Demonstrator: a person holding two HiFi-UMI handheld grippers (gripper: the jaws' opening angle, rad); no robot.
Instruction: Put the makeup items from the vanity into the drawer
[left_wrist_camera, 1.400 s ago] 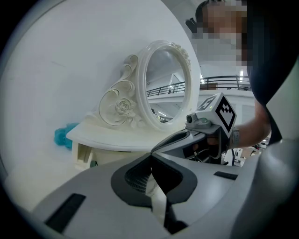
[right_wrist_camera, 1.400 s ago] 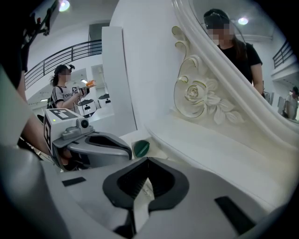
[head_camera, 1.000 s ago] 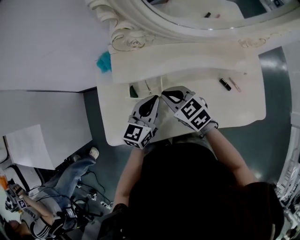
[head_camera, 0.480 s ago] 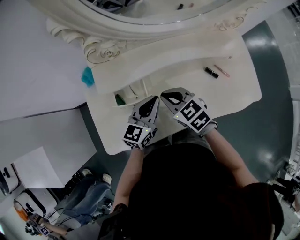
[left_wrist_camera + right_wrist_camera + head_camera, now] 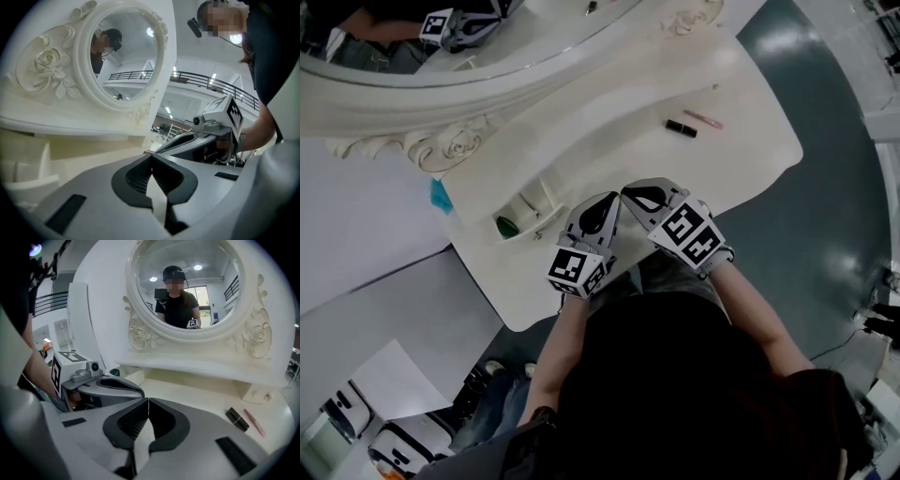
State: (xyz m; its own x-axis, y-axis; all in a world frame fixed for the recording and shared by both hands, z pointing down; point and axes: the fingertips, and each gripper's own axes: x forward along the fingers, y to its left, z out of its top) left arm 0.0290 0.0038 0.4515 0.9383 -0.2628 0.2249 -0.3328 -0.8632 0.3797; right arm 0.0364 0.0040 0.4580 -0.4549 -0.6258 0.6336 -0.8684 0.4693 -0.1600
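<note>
My left gripper (image 5: 151,157) and right gripper (image 5: 148,400) sit side by side over the near edge of the vanity (image 5: 609,141), each with jaws closed tip to tip on nothing. Farther right, a black lipstick (image 5: 681,127) lies just beside a thin pink stick (image 5: 703,119); the oval mirror (image 5: 187,287) stands beyond

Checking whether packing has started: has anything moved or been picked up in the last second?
Only the head camera swung; nothing was grasped or released. Both the left gripper and right gripper stay shut and empty at the front edge of the cream vanity top; the black lipstick tube and pink stick lie untouched.
</note>
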